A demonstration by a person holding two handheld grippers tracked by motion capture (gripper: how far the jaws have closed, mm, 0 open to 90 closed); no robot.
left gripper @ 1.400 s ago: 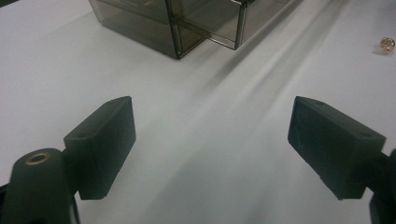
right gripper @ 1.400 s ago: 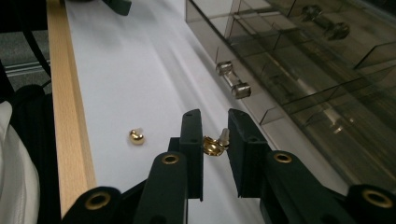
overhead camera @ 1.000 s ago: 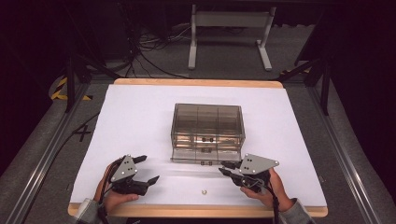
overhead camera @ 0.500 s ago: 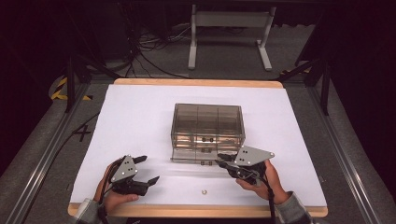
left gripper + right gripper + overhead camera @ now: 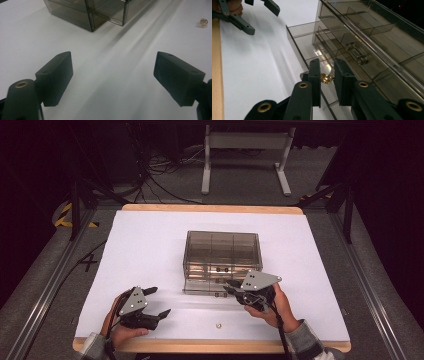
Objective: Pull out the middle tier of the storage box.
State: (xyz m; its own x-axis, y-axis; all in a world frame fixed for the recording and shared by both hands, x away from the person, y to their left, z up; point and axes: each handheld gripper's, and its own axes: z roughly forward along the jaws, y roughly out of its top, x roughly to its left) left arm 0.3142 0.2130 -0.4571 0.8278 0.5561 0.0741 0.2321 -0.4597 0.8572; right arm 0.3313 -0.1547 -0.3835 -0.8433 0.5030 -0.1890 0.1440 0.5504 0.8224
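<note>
A smoky clear drawer box [image 5: 222, 251] stands mid-table, its bottom drawer [image 5: 205, 287] pulled out toward me. My right gripper [image 5: 231, 288] hovers at that drawer's right front corner. In the right gripper view it [image 5: 327, 72] is shut on a small brass ring [image 5: 326, 78], held over the drawer's front compartment [image 5: 299, 37]. A second brass piece [image 5: 218, 325] lies loose on the white table near the front edge, also visible from the left gripper [image 5: 203, 22]. My left gripper [image 5: 159, 301] rests at front left, open, with nothing between its pads [image 5: 58, 72].
The white table top [image 5: 150, 245] has a wooden front edge [image 5: 200, 347]. Divided compartments in the box [image 5: 372, 32] hold small clear latch-like parts. Dark floor, cables and a metal stand lie beyond the far edge.
My right gripper has shifted left and toward the box, ending over the open drawer with the brass ring still in its jaws. The left gripper has stayed put.
</note>
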